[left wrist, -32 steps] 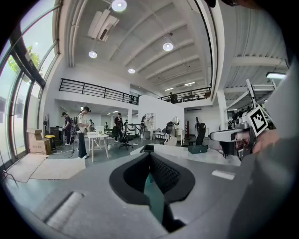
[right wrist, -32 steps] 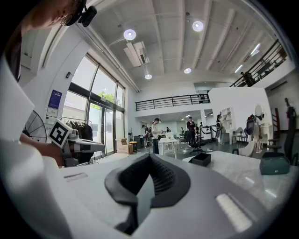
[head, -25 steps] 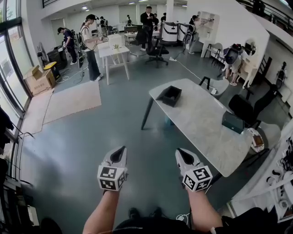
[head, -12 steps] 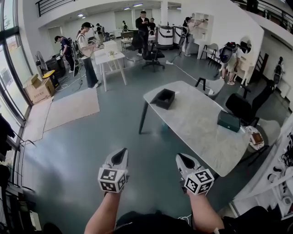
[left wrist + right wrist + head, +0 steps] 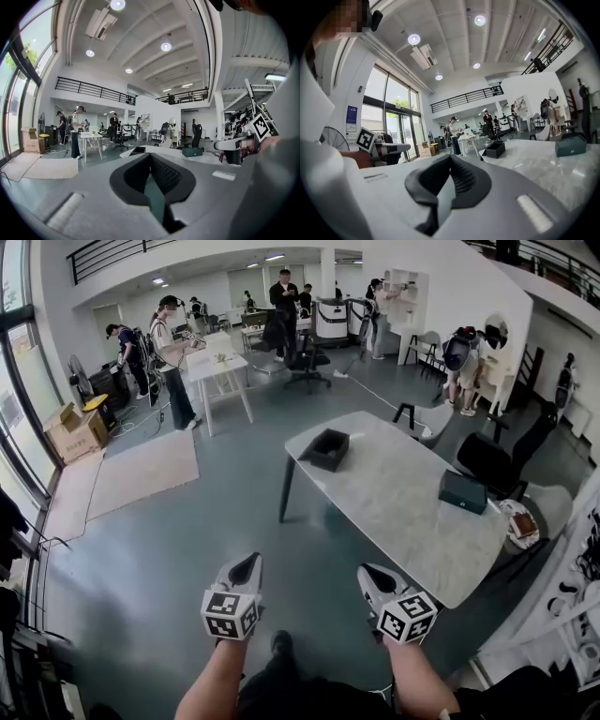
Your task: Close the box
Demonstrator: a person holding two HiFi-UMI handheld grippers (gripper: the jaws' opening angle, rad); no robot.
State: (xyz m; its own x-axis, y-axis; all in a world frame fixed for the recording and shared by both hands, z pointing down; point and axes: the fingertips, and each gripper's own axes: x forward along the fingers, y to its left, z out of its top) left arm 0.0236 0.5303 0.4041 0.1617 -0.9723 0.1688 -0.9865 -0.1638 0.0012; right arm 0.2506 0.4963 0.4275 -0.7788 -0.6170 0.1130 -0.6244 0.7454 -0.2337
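The black box [image 5: 328,448], rectangular with its top open, is sitting near the far left end of the pale, marble-patterned table [image 5: 403,507], well ahead of both grippers and apart from them. The left gripper [image 5: 246,570] and right gripper [image 5: 374,577] are hovering side by side over the smooth grey-green floor [image 5: 150,549], each with its jaws pressed together and gripping nothing. A dark green closed case [image 5: 463,491] is lying near the table's right edge.

Left tool [image 5: 151,158], jaws together and empty, before a pale surface [image 5: 206,157] with a black box [image 5: 137,151] and a green case [image 5: 192,152].
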